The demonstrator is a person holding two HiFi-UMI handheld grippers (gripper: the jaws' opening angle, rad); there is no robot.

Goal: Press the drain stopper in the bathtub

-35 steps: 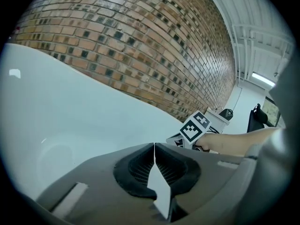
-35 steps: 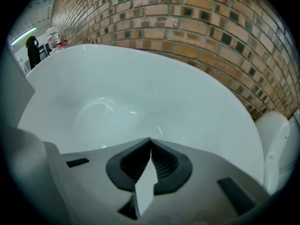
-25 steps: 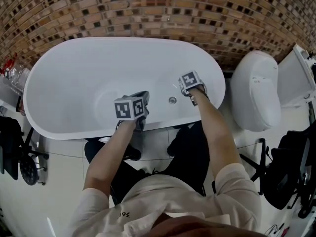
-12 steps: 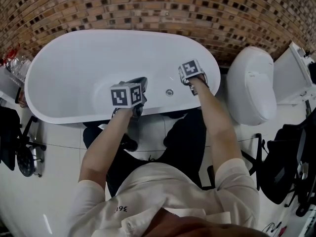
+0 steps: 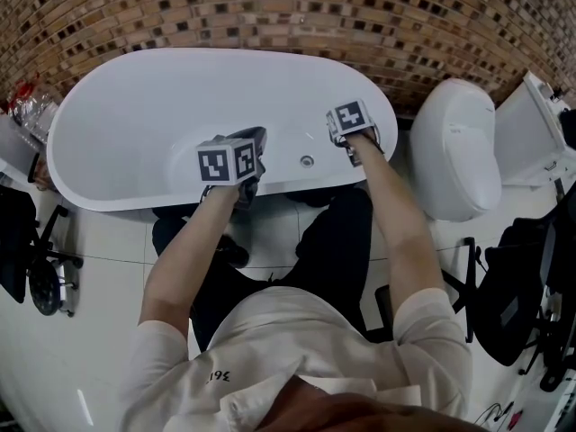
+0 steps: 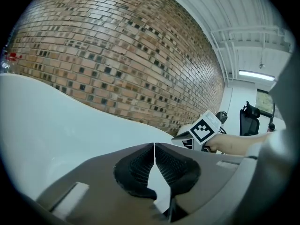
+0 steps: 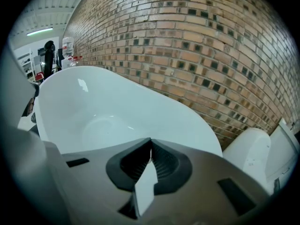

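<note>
The white oval bathtub [image 5: 99, 192] fills the upper head view, and its small round metal drain stopper [image 5: 307, 161] sits on the floor near the near wall. My left gripper [image 5: 256, 137] hovers over the near side of the tub, left of the stopper, with its jaws shut on nothing [image 6: 153, 145]. On the other side of the stopper, over the tub's right end, is my right gripper [image 5: 346, 115], also shut and empty [image 7: 151, 139]. Both point toward the brick wall. Neither gripper view shows the stopper. The right gripper's marker cube [image 6: 205, 129] shows in the left gripper view.
A brick wall [image 5: 288, 16] runs behind the tub. A white toilet [image 5: 454, 151] stands close to the tub's right end. Black chairs and gear stand at the far left [image 5: 18, 250] and far right [image 5: 531, 286]. My legs are against the tub's near rim.
The tub has slid slightly up in the head view as my head shifted. Both grippers stay shut over the near side of the tub, nearly unmoved relative to the stopper.
</note>
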